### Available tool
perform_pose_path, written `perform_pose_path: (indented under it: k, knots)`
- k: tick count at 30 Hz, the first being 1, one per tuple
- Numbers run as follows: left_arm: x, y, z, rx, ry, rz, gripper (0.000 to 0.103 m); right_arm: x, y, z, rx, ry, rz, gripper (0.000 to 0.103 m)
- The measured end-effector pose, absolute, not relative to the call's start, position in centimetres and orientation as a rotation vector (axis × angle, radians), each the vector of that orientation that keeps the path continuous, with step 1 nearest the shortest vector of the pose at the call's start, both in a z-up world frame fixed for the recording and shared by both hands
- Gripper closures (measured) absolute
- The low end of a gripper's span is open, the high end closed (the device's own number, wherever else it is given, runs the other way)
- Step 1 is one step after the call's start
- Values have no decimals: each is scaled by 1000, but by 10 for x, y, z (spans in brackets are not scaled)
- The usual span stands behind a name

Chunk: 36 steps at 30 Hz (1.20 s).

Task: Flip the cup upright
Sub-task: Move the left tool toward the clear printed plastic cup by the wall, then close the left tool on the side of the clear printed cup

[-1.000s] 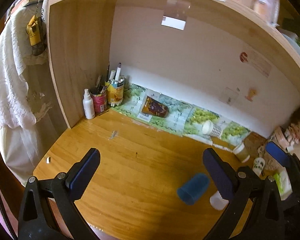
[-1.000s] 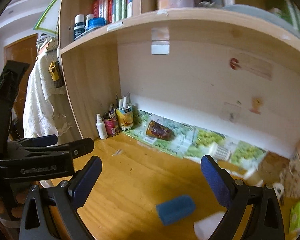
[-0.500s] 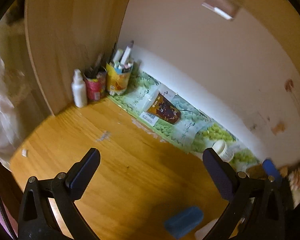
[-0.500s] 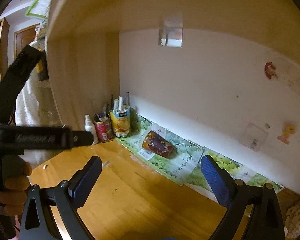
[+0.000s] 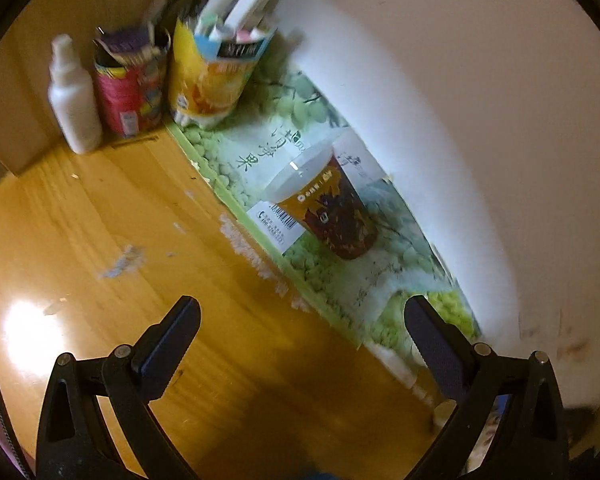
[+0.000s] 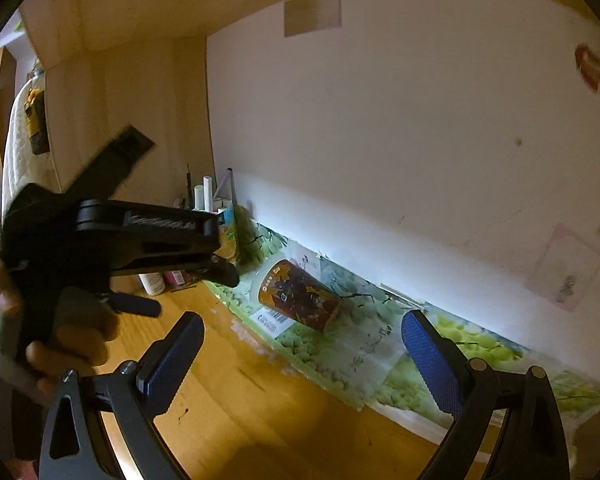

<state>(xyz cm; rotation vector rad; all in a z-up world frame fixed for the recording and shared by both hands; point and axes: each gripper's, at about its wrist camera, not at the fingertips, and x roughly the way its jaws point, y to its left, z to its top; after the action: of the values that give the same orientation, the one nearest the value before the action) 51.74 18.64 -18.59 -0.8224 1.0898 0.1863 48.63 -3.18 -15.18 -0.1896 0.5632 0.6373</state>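
Observation:
A printed paper cup [image 5: 332, 212] in brown and orange lies on its side on the green grape-pattern mat by the wall, its open mouth toward the left; it also shows in the right wrist view [image 6: 296, 296]. My left gripper [image 5: 300, 328] is open and empty, a short way in front of the cup. My right gripper [image 6: 300, 344] is open and empty, also in front of the cup. The left gripper body [image 6: 132, 236], held in a hand, shows at the left of the right wrist view.
A white spray bottle [image 5: 74, 100], a pink can [image 5: 130, 88] and a yellow pen holder [image 5: 216, 72] stand in the back left corner. The green mat [image 5: 340, 280] runs along the white wall. A wooden side panel bounds the desk at left.
Both grippers have moved forward under the shelf toward the printed cup, which is now much larger in view. The blue cup has dropped out of both views.

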Motion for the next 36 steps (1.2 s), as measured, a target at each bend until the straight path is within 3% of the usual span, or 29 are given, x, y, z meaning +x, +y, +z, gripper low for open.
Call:
perform_pose_path:
  k: [8,19,31,36]
  knots:
    - [555,202,-220,-1014,1112,281,2,509,-39,-180,-121,620,682,4]
    - [590,203,-251,-1079,1147,299,2,523,-61,-192,-33,658,687,4]
    - [616,212,-274,-1186,1172,278,9,529,-82,-195,15,670,631,4]
    - [628,208,-278,-1193,1169,240,20,529,-93,-192,50,669,613,4]
